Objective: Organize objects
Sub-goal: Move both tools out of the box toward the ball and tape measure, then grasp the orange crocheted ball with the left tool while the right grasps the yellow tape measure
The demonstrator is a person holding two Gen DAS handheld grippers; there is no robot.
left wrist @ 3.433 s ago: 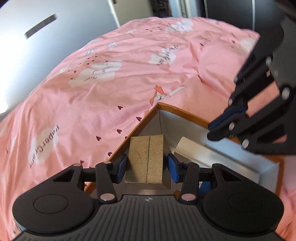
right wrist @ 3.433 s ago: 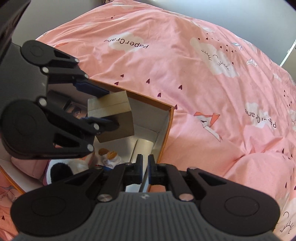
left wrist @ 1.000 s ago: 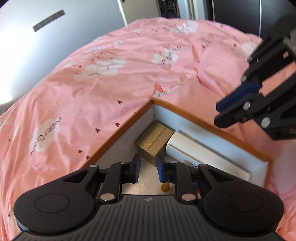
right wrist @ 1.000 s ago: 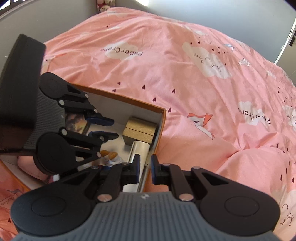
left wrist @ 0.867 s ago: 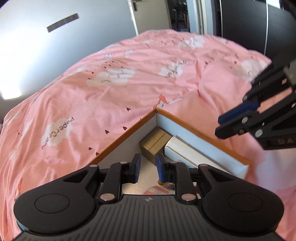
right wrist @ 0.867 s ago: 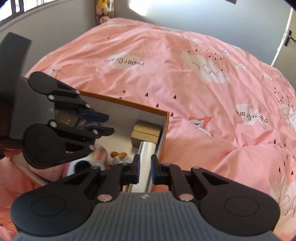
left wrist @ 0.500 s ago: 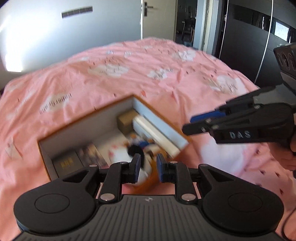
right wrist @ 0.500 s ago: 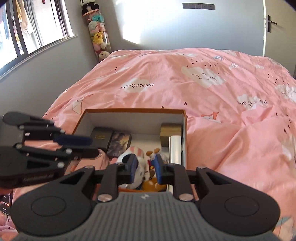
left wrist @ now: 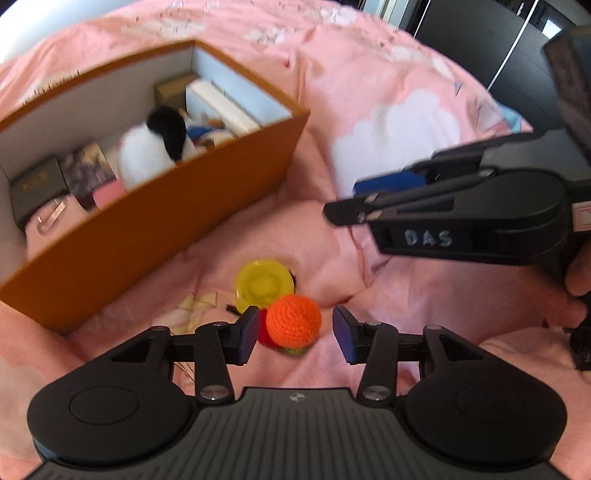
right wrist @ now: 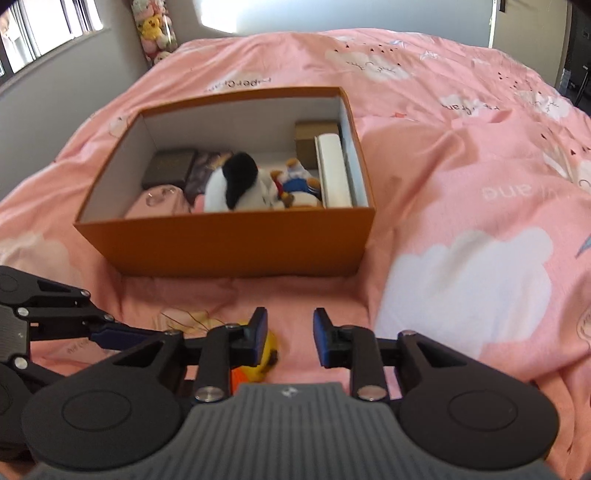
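Observation:
An orange crocheted ball (left wrist: 293, 320) lies on the pink bedspread between the open fingers of my left gripper (left wrist: 295, 334), untouched, with a red piece and a yellow disc (left wrist: 265, 283) beside it. The orange box (right wrist: 236, 240) holds a gold block (right wrist: 314, 142), a white long box (right wrist: 334, 171), a black-and-white plush (right wrist: 236, 182), a duck plush (right wrist: 295, 181) and dark boxes. My right gripper (right wrist: 287, 338) is open and empty, hovering in front of the box above the bedspread. The yellow disc (right wrist: 264, 360) peeks behind its left finger.
The box (left wrist: 155, 221) stands on the pink bedspread (right wrist: 461, 221) at the upper left of the left wrist view. My right gripper's body (left wrist: 461, 218) crosses that view at right. Plush toys (right wrist: 155, 33) stand by the window wall.
My left gripper let go of the gold block in the box corner, pulled back out, dropped in front of the box and opened around the orange ball. My right gripper backed away and opened.

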